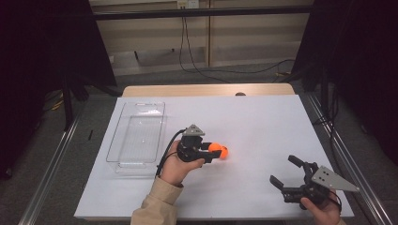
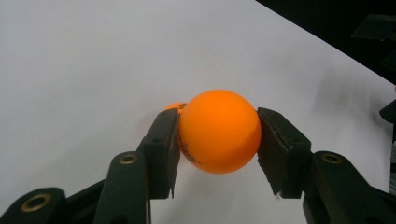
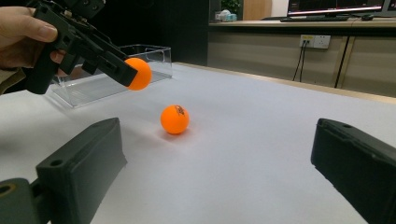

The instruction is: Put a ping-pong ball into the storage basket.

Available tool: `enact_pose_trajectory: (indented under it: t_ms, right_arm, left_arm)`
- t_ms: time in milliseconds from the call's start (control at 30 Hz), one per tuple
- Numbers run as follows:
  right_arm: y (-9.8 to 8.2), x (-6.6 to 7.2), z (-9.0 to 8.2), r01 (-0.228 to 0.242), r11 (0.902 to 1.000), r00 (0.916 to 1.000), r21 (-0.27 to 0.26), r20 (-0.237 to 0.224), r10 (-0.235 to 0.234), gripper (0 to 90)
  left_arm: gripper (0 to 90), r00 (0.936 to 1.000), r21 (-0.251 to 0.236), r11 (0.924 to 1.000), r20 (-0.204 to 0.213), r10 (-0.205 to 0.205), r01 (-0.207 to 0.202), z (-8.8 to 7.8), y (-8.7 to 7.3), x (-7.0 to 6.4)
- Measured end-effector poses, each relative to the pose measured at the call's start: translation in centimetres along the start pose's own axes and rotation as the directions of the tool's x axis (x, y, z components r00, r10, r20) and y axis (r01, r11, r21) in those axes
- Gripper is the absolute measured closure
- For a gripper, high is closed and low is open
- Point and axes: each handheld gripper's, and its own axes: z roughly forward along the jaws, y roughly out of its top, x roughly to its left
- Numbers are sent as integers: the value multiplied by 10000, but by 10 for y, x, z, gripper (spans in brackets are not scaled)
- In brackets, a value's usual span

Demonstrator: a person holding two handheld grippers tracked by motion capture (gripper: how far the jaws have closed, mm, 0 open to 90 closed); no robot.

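Observation:
My left gripper (image 1: 212, 151) is shut on an orange ball (image 2: 219, 130), which it holds a little above the white table sheet (image 1: 263, 122). A second orange ball (image 3: 175, 119) with a dark mark rests on the sheet just beyond and under the held one, and peeks out behind the left jaw (image 2: 174, 106). In the right gripper view the held ball (image 3: 138, 73) hangs up and left of the resting one. My right gripper (image 1: 282, 169) stands open near the front right of the table with nothing between its jaws, pointing towards the balls.
A clear plastic tray (image 1: 136, 136) lies lengthwise at the left of the sheet, left of my left hand. The table's wooden far edge (image 1: 206, 90) shows past the sheet. Dark curtains and metal rails flank both sides.

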Motion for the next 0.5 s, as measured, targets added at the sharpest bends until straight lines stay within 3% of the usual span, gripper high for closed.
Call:
enact_pose_trajectory:
  t_ms: [500]
  right_arm:
    - [0, 0, 0, 1, 10000, 10000, -18, 9, -1, 22]
  left_arm:
    - [511, 9993, -107, 9996, -235, -275, 272, -9, 0, 7]
